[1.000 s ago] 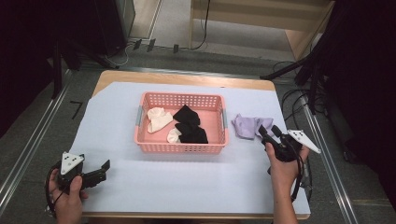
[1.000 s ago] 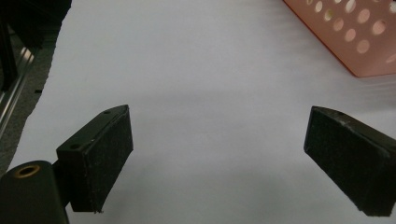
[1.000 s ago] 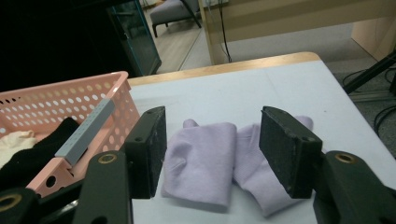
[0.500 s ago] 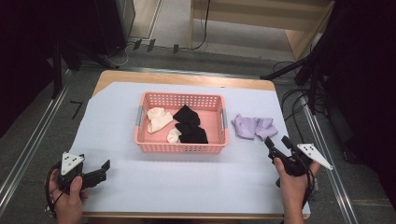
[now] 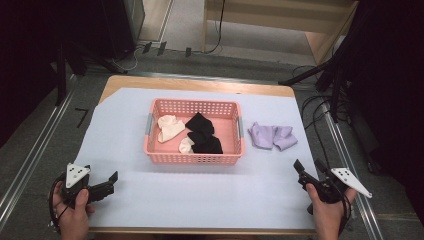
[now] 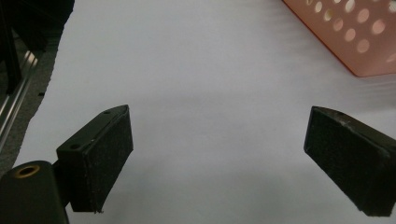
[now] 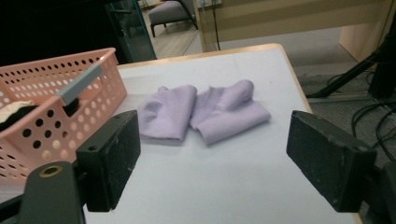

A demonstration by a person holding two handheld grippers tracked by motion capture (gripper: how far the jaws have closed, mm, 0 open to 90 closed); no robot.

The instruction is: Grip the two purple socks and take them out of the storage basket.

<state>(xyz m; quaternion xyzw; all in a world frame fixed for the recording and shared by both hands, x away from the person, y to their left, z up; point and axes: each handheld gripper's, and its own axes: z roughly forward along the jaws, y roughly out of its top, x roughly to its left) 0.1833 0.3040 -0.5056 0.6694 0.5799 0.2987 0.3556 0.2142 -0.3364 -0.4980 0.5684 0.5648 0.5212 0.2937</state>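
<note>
A pink perforated basket (image 5: 192, 158) (image 7: 51, 116) sits mid-table with a cream cloth (image 5: 169, 127) and black cloths (image 5: 202, 135) inside. Two lilac folded cloths (image 5: 272, 136) (image 7: 201, 112) lie on the white sheet right of the basket. My right gripper (image 5: 309, 170) (image 7: 212, 161) is open at the front right, short of the lilac cloths; its jaws have just been opening, with nothing between them. Low over the bare sheet at the front left, my left gripper (image 5: 107, 182) (image 6: 217, 158) stands open and holds nothing; the basket's corner (image 6: 355, 32) lies beyond it.
The white sheet (image 5: 200, 195) covers a wooden table (image 5: 200, 84). Metal rails (image 5: 30, 160) run along both sides on the floor, and cables (image 5: 320, 110) lie at the right. A wooden shelf unit (image 5: 280, 25) stands beyond the table.
My right gripper has drawn back from the lilac cloths toward the table's front right corner and its jaws have spread wider. The lilac cloths stay on the sheet. The left gripper has not moved.
</note>
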